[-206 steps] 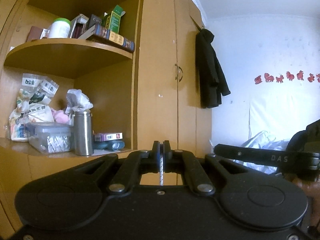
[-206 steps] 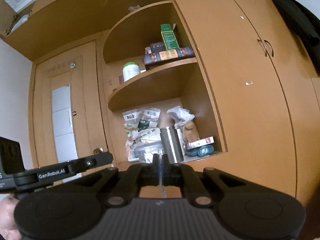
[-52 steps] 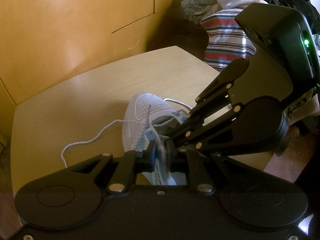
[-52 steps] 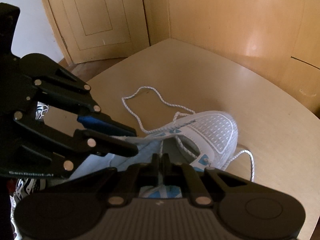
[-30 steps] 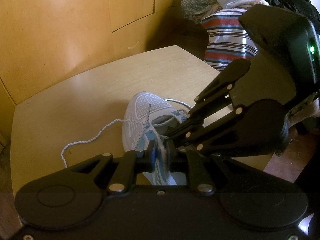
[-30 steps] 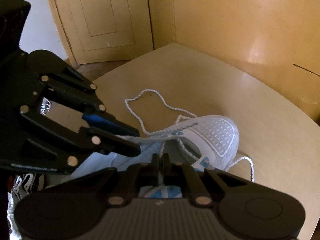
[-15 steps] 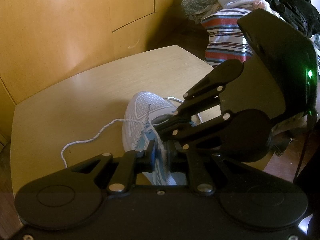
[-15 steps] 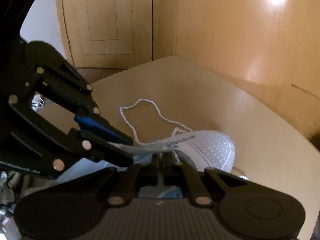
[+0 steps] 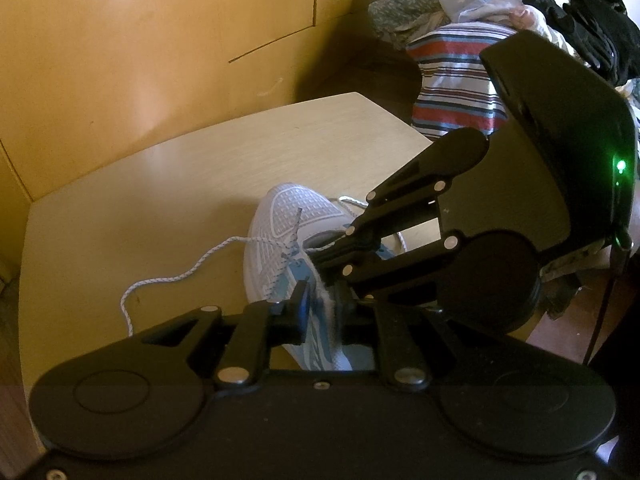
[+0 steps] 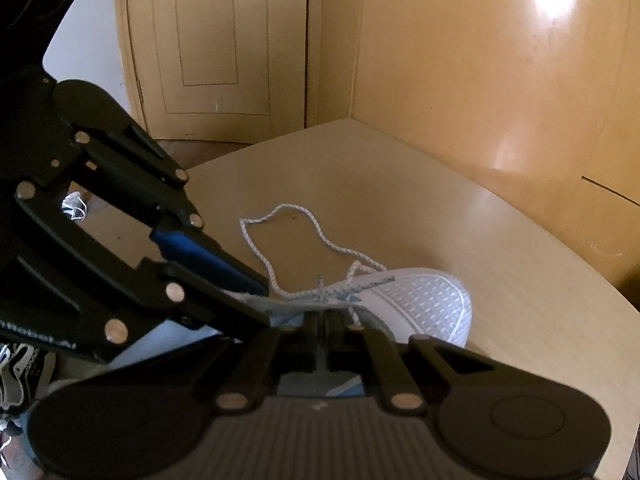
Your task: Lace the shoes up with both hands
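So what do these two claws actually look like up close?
Both are matte black plastic. Each claw, left and right, has two slim fingers on hinged bars with silver rivets and round discs at the base. The left has a blue finger pad; the right's domed housing shows a green light.

A: Where is the table [image 9: 132, 184] open?

B: From nine to twelve o'clock of the shoe [image 9: 288, 216], bare wood, crossed only by a loose lace [image 9: 176, 278].

A: What blocks the way?

B: The right gripper [image 9: 320, 250] crowds the shoe at three o'clock. The cabinet wall [image 9: 152, 52] closes off twelve o'clock, and striped laundry [image 9: 452, 92] sits past the table at one.
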`<state>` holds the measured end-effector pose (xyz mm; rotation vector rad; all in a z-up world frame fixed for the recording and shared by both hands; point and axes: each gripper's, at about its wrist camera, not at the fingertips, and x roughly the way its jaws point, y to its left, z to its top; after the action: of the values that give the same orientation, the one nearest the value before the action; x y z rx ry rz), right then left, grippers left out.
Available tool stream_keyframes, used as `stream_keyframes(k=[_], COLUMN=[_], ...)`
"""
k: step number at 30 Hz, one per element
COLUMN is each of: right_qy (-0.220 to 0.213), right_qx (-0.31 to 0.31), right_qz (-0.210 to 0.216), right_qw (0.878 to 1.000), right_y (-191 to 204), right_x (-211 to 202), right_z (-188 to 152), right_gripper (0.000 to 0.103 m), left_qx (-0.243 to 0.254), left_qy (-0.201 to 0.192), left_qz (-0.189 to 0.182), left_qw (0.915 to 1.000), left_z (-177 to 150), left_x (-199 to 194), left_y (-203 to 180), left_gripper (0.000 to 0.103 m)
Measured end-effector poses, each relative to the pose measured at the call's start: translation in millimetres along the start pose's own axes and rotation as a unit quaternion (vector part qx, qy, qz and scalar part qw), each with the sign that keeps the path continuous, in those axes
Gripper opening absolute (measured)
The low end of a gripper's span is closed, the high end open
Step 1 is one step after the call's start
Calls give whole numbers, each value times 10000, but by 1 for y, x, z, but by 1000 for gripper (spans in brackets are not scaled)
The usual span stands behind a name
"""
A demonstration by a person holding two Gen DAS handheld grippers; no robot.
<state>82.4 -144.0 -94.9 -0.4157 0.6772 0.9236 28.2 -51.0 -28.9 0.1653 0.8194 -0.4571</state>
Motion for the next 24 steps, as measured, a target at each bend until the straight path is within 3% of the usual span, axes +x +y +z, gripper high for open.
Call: stream_keyframes(k=[2,9,18,24], right_qy=[4,-3,3,-15], right_qx=[-1,15,30,31], right_qz=[-8,-16,-7,-19], right_qw=[10000,10000,10000,10000], right_y=[0,6,8,10], right_x=[-10,-10,-11,-13], right_z=[2,5,5,4], right_gripper=[4,4,4,4], left_qx=[-45,-130,-218,-501], left_qy=[-21,-254,-336,-497], left_qz=[55,45,166,562], left_qw=[10000,9996,9991,9959], left_z=[1,5,7,5], left_x=[-1,-12,-13,-14], left_y=[1,3,9,21], left_gripper=[26,31,32,32])
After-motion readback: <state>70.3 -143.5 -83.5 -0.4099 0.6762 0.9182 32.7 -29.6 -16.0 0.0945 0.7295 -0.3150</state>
